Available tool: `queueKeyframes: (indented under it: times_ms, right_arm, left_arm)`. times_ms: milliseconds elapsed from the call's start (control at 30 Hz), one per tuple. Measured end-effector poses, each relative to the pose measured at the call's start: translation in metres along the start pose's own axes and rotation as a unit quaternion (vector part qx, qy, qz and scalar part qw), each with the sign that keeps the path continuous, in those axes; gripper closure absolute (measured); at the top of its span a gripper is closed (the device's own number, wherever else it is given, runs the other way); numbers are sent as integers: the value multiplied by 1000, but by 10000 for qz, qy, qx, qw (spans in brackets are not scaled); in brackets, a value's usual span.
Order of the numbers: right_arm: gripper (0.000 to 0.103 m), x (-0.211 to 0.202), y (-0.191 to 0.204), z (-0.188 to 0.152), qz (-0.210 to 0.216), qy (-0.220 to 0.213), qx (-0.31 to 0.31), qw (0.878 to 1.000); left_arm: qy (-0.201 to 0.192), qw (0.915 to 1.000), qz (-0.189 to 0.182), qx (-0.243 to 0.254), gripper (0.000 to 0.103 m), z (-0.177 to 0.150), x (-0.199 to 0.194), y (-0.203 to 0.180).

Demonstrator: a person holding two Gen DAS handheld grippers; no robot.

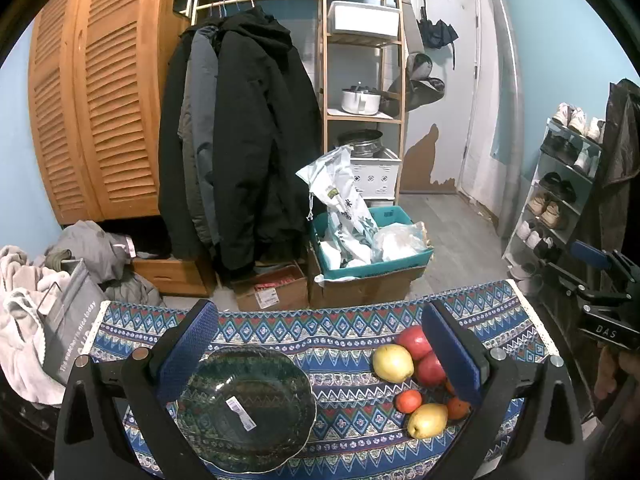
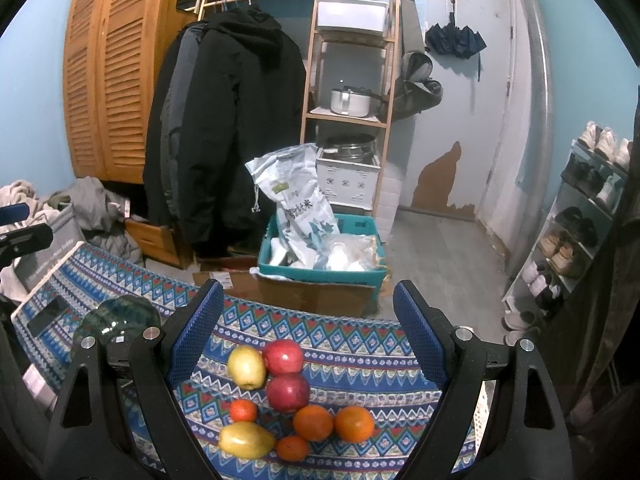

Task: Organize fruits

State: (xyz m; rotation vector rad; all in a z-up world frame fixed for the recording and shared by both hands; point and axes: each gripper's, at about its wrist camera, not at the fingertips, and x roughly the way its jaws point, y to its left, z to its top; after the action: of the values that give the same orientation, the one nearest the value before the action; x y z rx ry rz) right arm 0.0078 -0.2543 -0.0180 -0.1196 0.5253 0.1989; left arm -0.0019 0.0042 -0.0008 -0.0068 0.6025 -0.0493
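A dark green glass bowl [image 1: 246, 408] sits empty on the patterned blue cloth [image 1: 344, 340], and it shows small at the left in the right wrist view [image 2: 118, 320]. To its right lies a cluster of fruit: two red apples [image 2: 284, 356], two yellow pears [image 2: 246, 366], two oranges [image 2: 354, 424] and two small tangerines [image 2: 243, 410]. My left gripper [image 1: 320, 356] hangs open above the bowl and the fruit's left side. My right gripper [image 2: 310, 344] is open over the fruit cluster, holding nothing.
Beyond the table's far edge stand cardboard boxes and a teal crate [image 1: 372, 256] with bags. Dark coats [image 1: 240, 140] hang on a rail, a wooden shelf [image 1: 362, 80] holds pots, and a shoe rack [image 1: 560, 192] lines the right wall. Laundry [image 1: 24, 300] lies at left.
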Motion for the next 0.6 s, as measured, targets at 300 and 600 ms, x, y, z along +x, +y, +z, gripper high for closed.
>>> queueKeyframes:
  times_ms: [300,600]
  right_arm:
    - [18,3,-7,1,-55,48,57,10000]
    - [18,6,-13,-3,-117,106,59,9999]
  left_arm:
    - [118,9999,-37,68,0,-1,7,-3]
    - [399,9989,-234,86,0,-9,23,-9]
